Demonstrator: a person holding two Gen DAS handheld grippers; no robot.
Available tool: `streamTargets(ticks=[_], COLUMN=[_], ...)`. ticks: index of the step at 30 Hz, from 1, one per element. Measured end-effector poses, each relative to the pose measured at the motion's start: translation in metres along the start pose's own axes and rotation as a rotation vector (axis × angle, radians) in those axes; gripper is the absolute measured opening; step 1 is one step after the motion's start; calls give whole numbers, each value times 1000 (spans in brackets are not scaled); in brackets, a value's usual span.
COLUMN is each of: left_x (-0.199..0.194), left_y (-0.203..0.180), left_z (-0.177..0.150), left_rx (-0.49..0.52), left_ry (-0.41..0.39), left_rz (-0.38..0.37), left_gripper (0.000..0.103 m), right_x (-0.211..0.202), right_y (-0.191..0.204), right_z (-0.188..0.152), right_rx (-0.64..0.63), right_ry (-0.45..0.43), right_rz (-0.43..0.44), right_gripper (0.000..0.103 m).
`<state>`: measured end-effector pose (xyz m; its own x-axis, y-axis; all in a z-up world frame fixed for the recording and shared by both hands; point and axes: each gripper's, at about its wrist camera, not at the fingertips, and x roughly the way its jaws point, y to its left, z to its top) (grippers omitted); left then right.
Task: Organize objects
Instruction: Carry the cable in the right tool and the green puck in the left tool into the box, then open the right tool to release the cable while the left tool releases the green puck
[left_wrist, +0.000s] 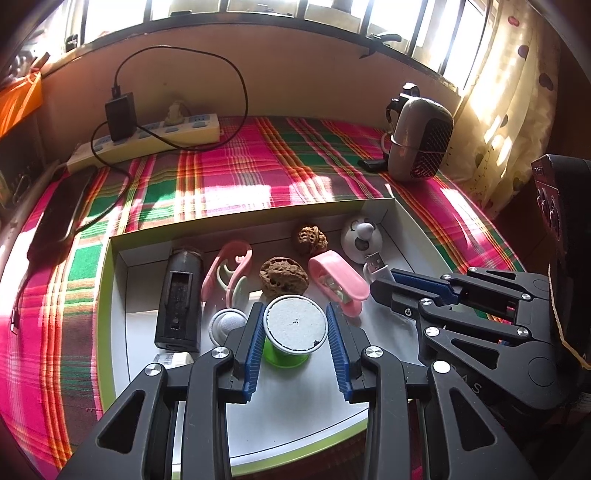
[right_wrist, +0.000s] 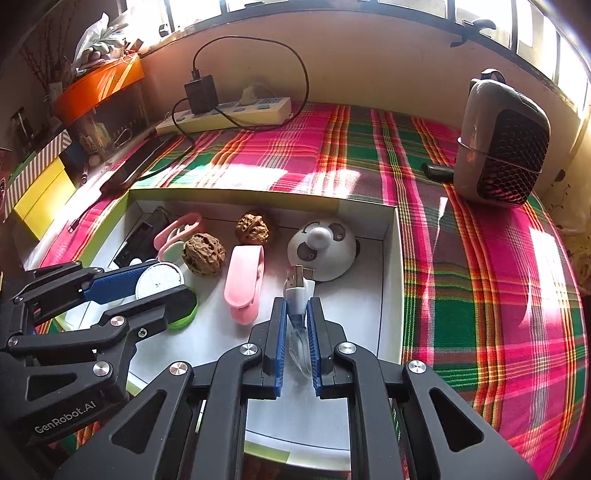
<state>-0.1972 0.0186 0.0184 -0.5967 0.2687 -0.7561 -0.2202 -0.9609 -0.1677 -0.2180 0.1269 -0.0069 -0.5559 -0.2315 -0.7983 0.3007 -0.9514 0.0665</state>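
Both your grippers are down in the box (right_wrist: 391, 236) at once, so you're mid-placement on two items. Left gripper (left_wrist: 295, 328) has the green spool (left_wrist: 291, 332) between its pads, upright, white top facing up; jaws stand wide but they're on the spool, and it sits at or just above the box floor, can't tell if it's touching. Right gripper (right_wrist: 297, 325) is clamped narrow on the USB stick (right_wrist: 297, 291), plug end pointing away toward the panda fan (right_wrist: 323, 247), low over the bare floor patch right of the pink clip (right_wrist: 243, 284). Judgement: this is the set-down step. Next move calls for seating each item on bare floor before you let go. Spool is crowded: walnut (left_wrist: 282, 277) just behind it, white earbud (left_wrist: 227, 325) beside the left finger, so open without knocking either.
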Motion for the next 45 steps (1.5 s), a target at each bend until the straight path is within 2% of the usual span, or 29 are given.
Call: streamTargets(ticks=[25, 28, 45], left_x=[6, 6, 2], left_y=[-3, -4, -4], left_z=[1, 2, 2], left_rx=[7, 8, 5], left_ry=[19, 19, 10], left_rz=[9, 7, 11], left_gripper=[31, 31, 31], right_x=[0, 0, -6], right_y=[0, -1, -2], right_z=[-1, -1, -2], right_rx=[16, 21, 32], right_ry=[-4, -3, -14], right_rz=[5, 7, -6], right_gripper=[12, 16, 19])
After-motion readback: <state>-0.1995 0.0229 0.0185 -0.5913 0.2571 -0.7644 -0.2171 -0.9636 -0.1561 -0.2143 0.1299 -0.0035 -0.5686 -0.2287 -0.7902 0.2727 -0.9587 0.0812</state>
